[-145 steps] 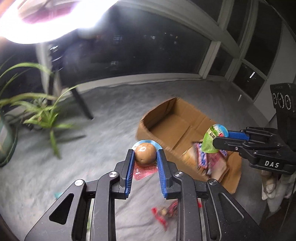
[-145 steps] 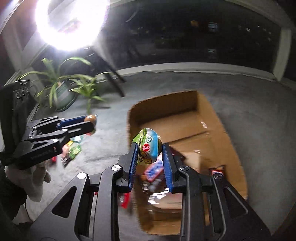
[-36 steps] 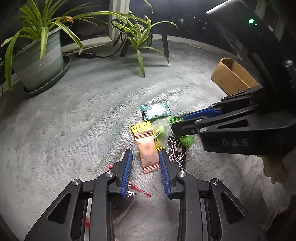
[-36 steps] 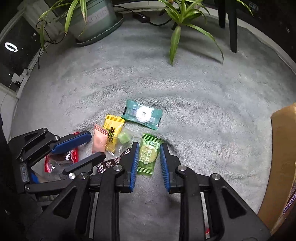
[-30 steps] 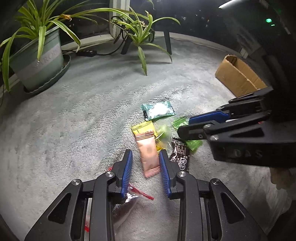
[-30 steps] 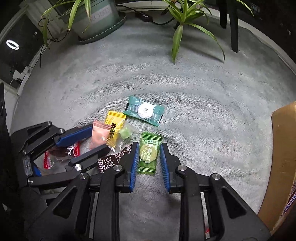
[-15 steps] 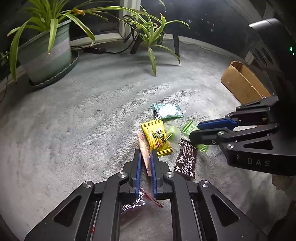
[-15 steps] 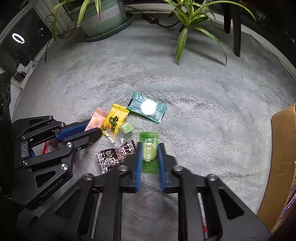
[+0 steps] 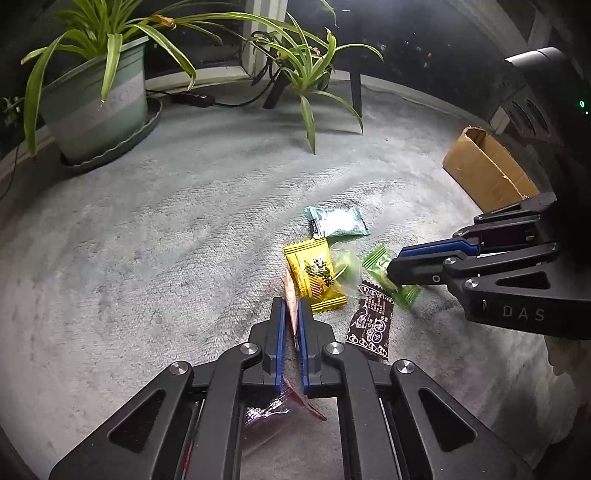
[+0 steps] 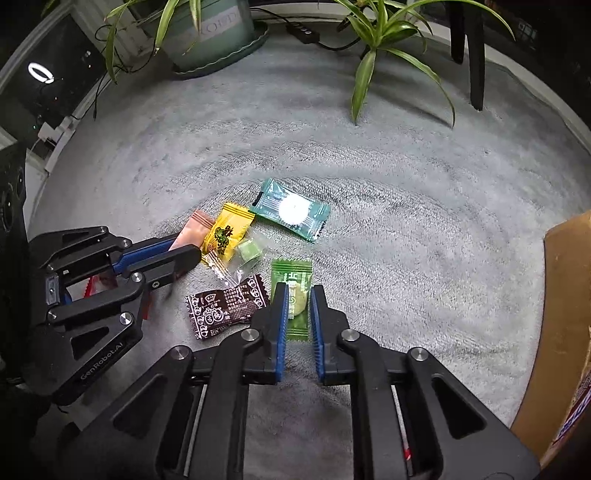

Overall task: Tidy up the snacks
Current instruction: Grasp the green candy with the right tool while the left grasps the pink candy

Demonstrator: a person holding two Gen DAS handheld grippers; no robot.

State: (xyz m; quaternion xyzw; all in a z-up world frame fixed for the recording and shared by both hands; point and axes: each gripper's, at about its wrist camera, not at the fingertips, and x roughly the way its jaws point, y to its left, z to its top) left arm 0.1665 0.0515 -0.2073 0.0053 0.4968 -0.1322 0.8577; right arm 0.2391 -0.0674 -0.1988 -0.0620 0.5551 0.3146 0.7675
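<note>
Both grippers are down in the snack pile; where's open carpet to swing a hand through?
Bare carpet runs wide between the teal packet and the cardboard box, and from that packet up to the potted plant. It is crowded around the yellow packet and brown packet, between the two grippers.

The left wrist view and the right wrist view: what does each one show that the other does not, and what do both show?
Only the left wrist view shows the red packet under the left hand-held gripper, and the open top of the box. Only the right wrist view shows the ring light reflection and the pink packet's flat face; in the left view the packet is edge-on. Both show the yellow packet, teal packet, brown packet, the green packet in the right hand-held gripper, and the plant pot.
</note>
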